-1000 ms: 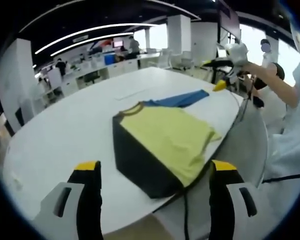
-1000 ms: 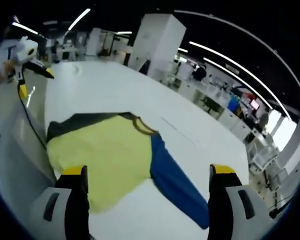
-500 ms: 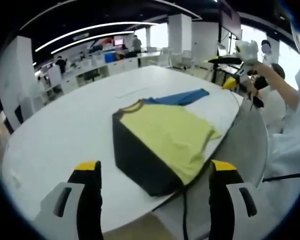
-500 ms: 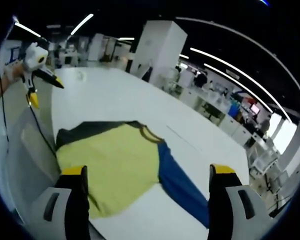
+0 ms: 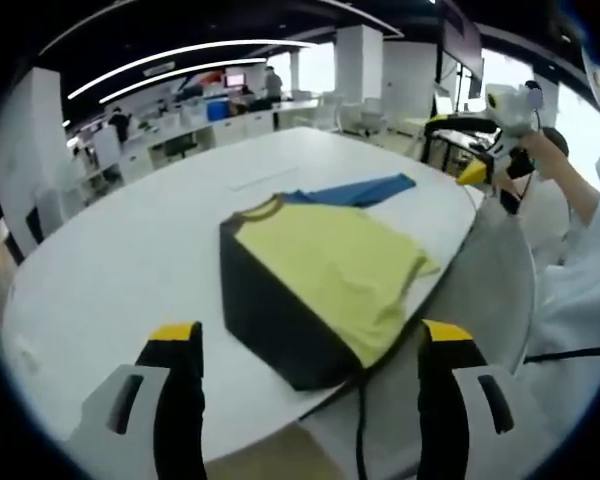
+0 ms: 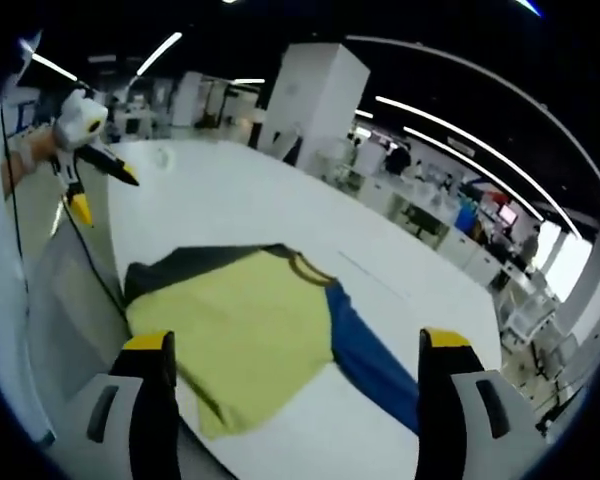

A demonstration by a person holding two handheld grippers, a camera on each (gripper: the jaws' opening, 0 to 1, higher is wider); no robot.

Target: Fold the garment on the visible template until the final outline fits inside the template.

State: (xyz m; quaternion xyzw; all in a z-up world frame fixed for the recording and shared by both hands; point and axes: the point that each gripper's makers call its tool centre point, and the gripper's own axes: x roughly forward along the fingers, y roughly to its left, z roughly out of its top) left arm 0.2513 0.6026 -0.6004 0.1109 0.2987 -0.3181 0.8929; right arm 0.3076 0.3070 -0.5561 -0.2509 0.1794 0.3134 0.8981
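A T-shirt lies flat on the white table (image 5: 120,260), near its edge. It has a yellow body (image 5: 330,265), a dark sleeve (image 5: 265,325) and a blue sleeve (image 5: 360,190). My left gripper (image 5: 310,340) hovers open before the dark sleeve, holding nothing. From the other side, the yellow body (image 6: 250,325) sits between the dark sleeve (image 6: 175,270) and the blue sleeve (image 6: 370,355). My right gripper (image 6: 297,345) is open above the shirt's hem. Each gripper also appears in the other's view, raised off the table with its jaws apart: the right gripper (image 5: 475,135) and the left gripper (image 6: 90,170).
A faint thin line (image 5: 265,180) marks the table beyond the collar. A person's white sleeve (image 5: 580,230) is at the right. A black cable (image 5: 360,440) hangs past the table edge. Desks, pillars and people stand far behind.
Both views have drifted slightly with the hands. The right gripper sits a little higher and farther right in the left gripper view. The shirt lies as before.
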